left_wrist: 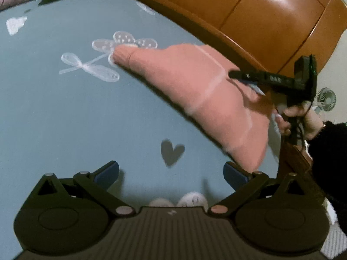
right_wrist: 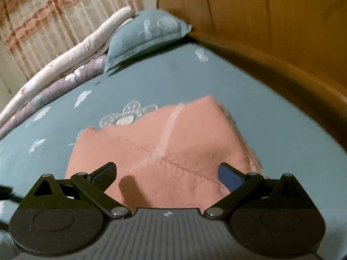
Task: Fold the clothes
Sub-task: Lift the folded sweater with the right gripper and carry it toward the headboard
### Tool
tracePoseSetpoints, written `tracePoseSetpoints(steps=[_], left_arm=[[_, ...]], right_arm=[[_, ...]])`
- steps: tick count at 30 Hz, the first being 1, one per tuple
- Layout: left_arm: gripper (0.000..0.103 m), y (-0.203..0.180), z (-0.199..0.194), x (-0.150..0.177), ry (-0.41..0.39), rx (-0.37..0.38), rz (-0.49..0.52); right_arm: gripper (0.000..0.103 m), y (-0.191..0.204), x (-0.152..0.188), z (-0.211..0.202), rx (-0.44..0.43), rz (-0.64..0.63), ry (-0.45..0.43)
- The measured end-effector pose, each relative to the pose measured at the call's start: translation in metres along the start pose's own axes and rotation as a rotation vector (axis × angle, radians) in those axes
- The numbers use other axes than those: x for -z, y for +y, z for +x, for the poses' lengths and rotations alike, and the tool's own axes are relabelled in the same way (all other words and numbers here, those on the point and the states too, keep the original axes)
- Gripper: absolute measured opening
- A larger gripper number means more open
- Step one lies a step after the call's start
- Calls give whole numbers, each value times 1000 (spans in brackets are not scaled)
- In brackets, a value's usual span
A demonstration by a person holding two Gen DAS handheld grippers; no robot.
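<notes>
A pink knitted garment (right_wrist: 164, 149) is seen lying on the blue patterned bedsheet (left_wrist: 65, 112), near the bed edge that runs along the wooden headboard (left_wrist: 260, 17). It is folded over itself, with a pale stripe (left_wrist: 213, 82) crossing it and a seam visible on the upper layer. One narrow end is laid over a white flower print (left_wrist: 123, 43) toward the middle of the bed. The left claw (left_wrist: 171, 173) is held above bare sheet, fingers spread wide, nothing gripped; a grey heart print (left_wrist: 172, 153) is seen just ahead of it. The right claw (right_wrist: 167, 173) is held low over the near part of the garment, jaws wide apart, nothing caught between them; contact with the cloth cannot be told. In the left wrist view the right claw is seen side-on at the garment's headboard-side edge, held by a hand (left_wrist: 303, 121) in a black sleeve (left_wrist: 329, 151). A blue pillow (right_wrist: 149, 34) and rolled quilts (right_wrist: 65, 65) are noted at the far corner of the bed, a curtain (right_wrist: 54, 10) behind.
</notes>
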State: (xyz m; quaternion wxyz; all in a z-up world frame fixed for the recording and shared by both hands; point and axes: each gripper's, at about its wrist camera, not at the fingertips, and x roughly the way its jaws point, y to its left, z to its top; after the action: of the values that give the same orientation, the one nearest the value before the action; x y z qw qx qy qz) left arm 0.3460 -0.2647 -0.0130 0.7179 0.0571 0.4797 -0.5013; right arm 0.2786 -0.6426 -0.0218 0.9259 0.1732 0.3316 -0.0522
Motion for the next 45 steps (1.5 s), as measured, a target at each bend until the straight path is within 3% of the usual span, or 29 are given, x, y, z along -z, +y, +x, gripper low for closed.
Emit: tracePoseSetpoints(steps=[1,6,9,10,13,17,19,22,26,28,31,35,39,43,45], left_arm=[[101,1,-3,1,-2,-13,-3],[102,5,-25,13,-49,-154,69],[102,12,-29,21,-57,-184,48],[102,13,-31,24,-58,-189,36],[102,12,-35,33,-61,-208,19],[102,4,-43,44,-66,-224,66],[102,1,-47,48,-73,-245,103],[102,0,-47,54,-66,-281,137],[102,2,-43,56,-44,-291,145],[102,0,-44,55,-41,-284,145],[102,-3,-43,52,-39,-269,162],[102,-11,-42,49,-42,-281,195],[102,-14,-47,50,-72,-305,191],[102,-14,-55,51,-78,-359,214],[102,-14,-58,50,-88,-394,228]], right_arm=[[103,9,-4,-1,35,-7,7],[103,77,-9,-11,-3,-231,-73],[103,97,-5,27,85,-339,3],[103,96,-2,47,112,-334,50],[103,92,2,63,110,-318,4],[103,105,-15,44,117,-260,81],[103,110,-7,16,69,-228,45],[103,114,30,-17,0,-160,32],[103,112,84,-28,88,-138,112],[103,112,92,-46,103,-150,75],[103,93,82,-71,133,-54,-56],[103,56,66,-75,243,50,-157],[103,12,66,-58,356,162,-84],[103,32,53,-64,370,103,-100],[103,48,38,-62,351,5,-155]])
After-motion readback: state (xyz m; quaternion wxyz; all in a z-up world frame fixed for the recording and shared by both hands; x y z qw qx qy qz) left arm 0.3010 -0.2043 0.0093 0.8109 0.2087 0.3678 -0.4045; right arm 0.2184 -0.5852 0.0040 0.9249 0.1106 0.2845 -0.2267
